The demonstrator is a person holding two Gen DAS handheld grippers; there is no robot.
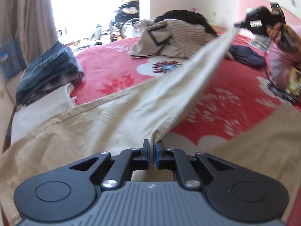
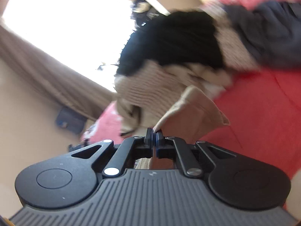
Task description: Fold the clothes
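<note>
The tan pants (image 1: 112, 116) lie spread over the near part of the bed (image 1: 116, 69), and one edge is pulled up into a tight band that runs from near to far right. The left tool (image 1: 152, 146) is clenched on the near end of that band, with the cloth pinched between its two black fingers. The right tool (image 2: 154, 132) is clenched on the other end, where a folded tan hem sticks up from its fingers. In the left view the right tool shows far off at the right, held by a hand (image 1: 276, 32), with the cloth reaching up to it. The bed has a red blanket with white flowers. A pile of clothes (image 1: 169, 35) sits at the far side, with a striped tan top and something black on it. A dark blue bundle (image 1: 248, 55) lies to its right. Folded blue jeans (image 1: 49, 69) rest at the left edge. A brown curtain (image 1: 30, 15) hangs beside a bright window.
</note>
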